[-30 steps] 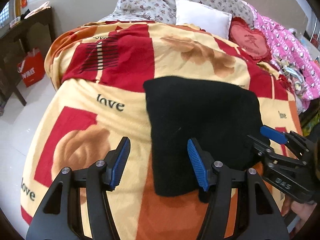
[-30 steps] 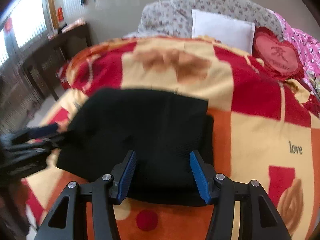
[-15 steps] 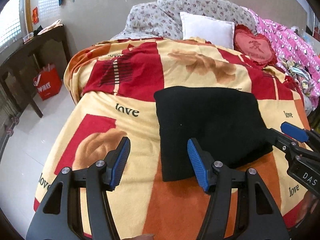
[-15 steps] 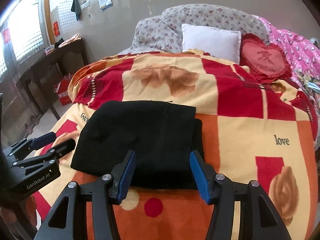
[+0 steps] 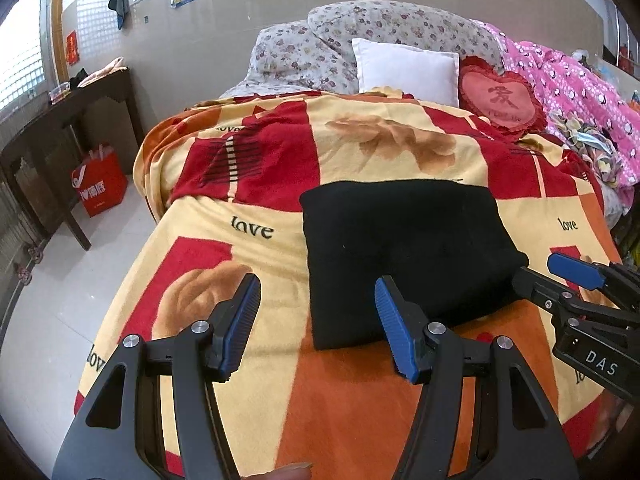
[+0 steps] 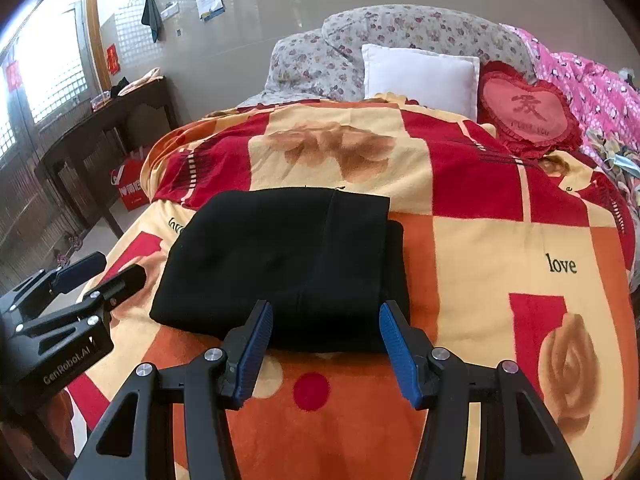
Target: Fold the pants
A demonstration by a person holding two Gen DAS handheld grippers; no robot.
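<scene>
- Black pants [image 5: 404, 256] lie on the patterned blanket [image 5: 248, 380] near the foot of the bed, already brought down to a compact rectangle of several layers.
- From the right wrist view, the pants [image 6: 280, 264] show a stepped right edge: the upper layer stops just short of the one beneath, so the stack is not quite flush there.
- Left gripper [image 5: 316, 328]: jaws spread, nothing between the blue pads; it hangs above the blanket at the bundle's near left corner, not touching cloth.
- Right gripper [image 6: 326, 344]: jaws spread and empty too, poised over the near edge of the bundle, clear of the fabric.
- Each tool shows in the other's view, flanking the bundle on either side.
- Judgement on step: folding looks finished or nearly so; both tools stand off the garment, which reads as a release or a check of the result.
- Judgement on next move: if anything is left, it is tidying. That calls for a light pinch on the offset right edge to draw the layers level, or a flat press along the top to settle the stack, without dragging the soft blanket and rucking the fold.
- Pillows [image 5: 408, 66] and heart cushion [image 5: 500, 100] sit well apart at the head of the bed, no obstruction.
</scene>
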